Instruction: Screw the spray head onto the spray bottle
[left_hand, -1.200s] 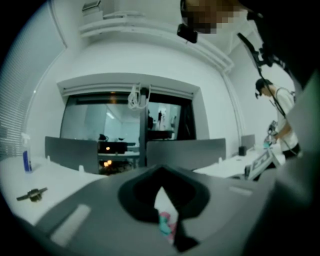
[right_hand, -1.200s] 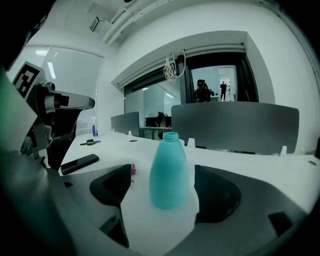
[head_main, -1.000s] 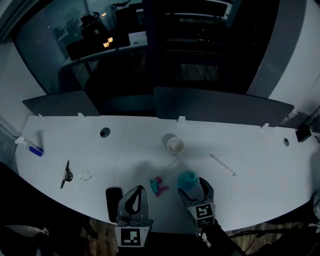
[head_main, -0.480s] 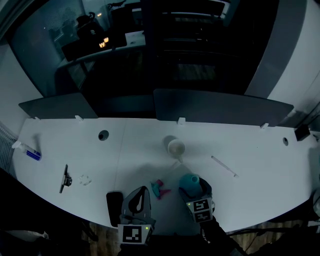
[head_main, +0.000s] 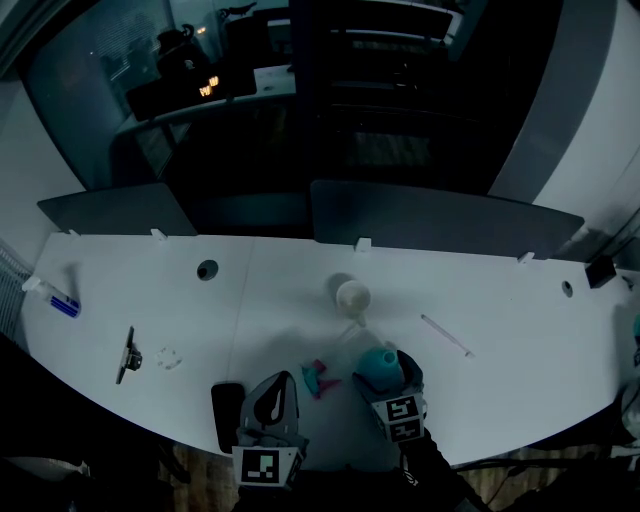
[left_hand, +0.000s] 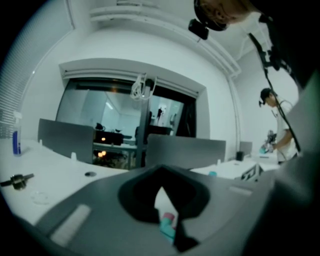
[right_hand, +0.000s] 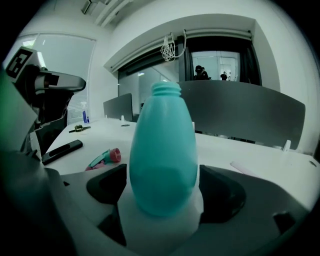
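Near the worktop's (head_main: 500, 300) front edge, the right gripper (head_main: 390, 380) has closed in around the teal spray bottle (right_hand: 162, 150), its fingers opening wide either side. The bottle stands upright, long axis vertical, neck up. The left gripper's (head_main: 278, 385) fingers are pinched together, empty.

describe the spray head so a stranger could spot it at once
On the long white table, look near the front edge. Just left of the upright teal bottle lies the spray head, on its side. It is the only piece with pink on it.
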